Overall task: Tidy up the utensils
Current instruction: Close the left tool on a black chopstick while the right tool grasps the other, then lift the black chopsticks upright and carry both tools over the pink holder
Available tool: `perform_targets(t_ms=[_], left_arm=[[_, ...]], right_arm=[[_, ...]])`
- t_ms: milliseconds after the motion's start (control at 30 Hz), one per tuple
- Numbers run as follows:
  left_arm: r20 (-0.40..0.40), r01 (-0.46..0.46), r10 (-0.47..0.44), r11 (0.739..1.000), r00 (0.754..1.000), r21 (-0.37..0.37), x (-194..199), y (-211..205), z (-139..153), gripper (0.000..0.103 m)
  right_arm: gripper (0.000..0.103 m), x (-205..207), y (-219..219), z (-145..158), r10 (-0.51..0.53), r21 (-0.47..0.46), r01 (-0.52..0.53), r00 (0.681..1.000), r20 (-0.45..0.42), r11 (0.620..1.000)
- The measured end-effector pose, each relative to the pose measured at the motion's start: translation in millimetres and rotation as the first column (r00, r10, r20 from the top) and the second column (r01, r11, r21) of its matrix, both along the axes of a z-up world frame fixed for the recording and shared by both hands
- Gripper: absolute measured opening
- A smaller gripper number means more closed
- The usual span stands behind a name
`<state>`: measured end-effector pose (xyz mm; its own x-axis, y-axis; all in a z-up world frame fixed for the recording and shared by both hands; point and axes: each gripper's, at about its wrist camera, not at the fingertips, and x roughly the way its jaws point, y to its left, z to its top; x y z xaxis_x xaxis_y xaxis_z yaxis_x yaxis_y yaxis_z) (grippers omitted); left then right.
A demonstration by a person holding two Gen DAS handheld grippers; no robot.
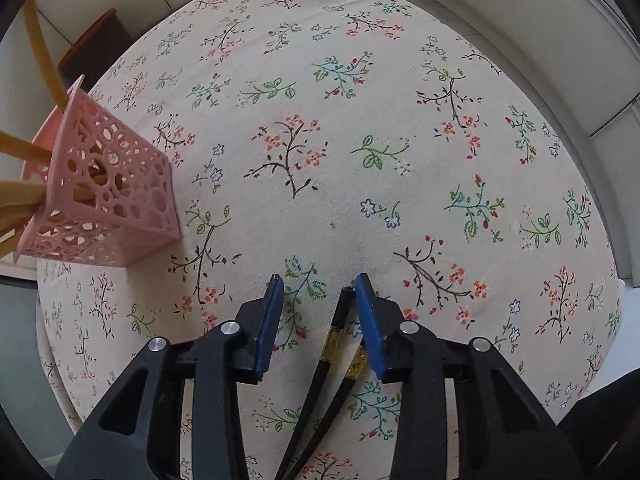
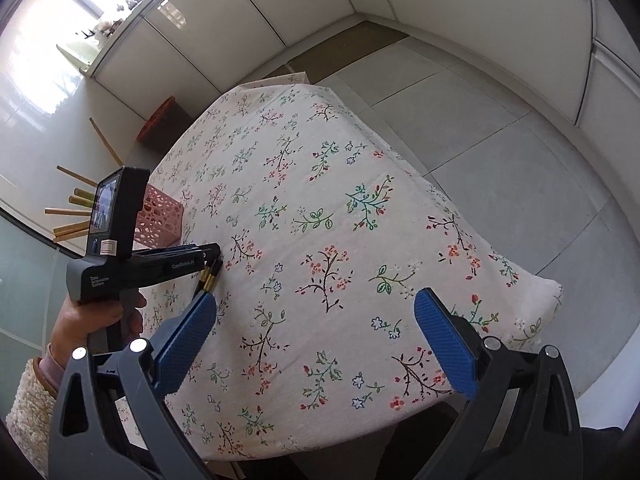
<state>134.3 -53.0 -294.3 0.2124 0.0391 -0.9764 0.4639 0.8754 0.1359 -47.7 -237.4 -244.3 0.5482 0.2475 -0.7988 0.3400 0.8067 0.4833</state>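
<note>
A pair of black chopsticks with gold bands lies on the flowered tablecloth. My left gripper points down over them with its jaws partly closed. The chopsticks sit between the fingers, close against the right blue pad, with a gap to the left pad, so nothing is clamped. A pink perforated holder with several pale wooden utensils stands at the table's left edge. In the right wrist view the left gripper is over the chopsticks, next to the holder. My right gripper hovers wide open, holding nothing.
A hand in a fluffy sleeve holds the left gripper. A dark stool with an orange rim stands on the floor beyond the table's far left side. White cabinets line the walls. The cloth drops off at the near table edge.
</note>
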Motion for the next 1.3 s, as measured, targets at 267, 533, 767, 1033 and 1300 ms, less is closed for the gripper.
perform_targets(t_ms=[267,533,767,1033,1300], left_arm=[[-0.028,-0.017,0.017,1.000,0.999,-0.025,-11.5,35.2,0.9,0.007],[0.043,-0.085,0.088,0.993,0.995,-0.076,-35.2,97.9,26.9,0.006],[0.164,-0.136,0.169,0.971,0.972,-0.198,-69.6,142.0,90.0,0.006],[0.228,-0.137,0.206,0.949,0.952,-0.284,-74.7,133.7,118.4,0.006],[0.259,-0.098,0.183,0.946,0.948,-0.310,-81.3,122.9,132.9,0.006]], right_arm=[[0.096,13.8,17.7,-10.0,0.004,-0.005,-0.004,0.996,-0.089,1.000],[0.096,75.2,86.7,-20.9,0.083,-0.086,-0.101,0.978,-0.190,0.991],[0.089,126.5,153.0,-37.0,0.072,-0.110,-0.104,0.961,-0.268,0.988],[0.026,141.8,179.6,-50.2,-0.034,-0.282,-0.056,0.952,-0.303,0.958],[0.007,114.0,114.9,-38.5,-0.026,-0.020,0.023,0.979,-0.203,1.000]])
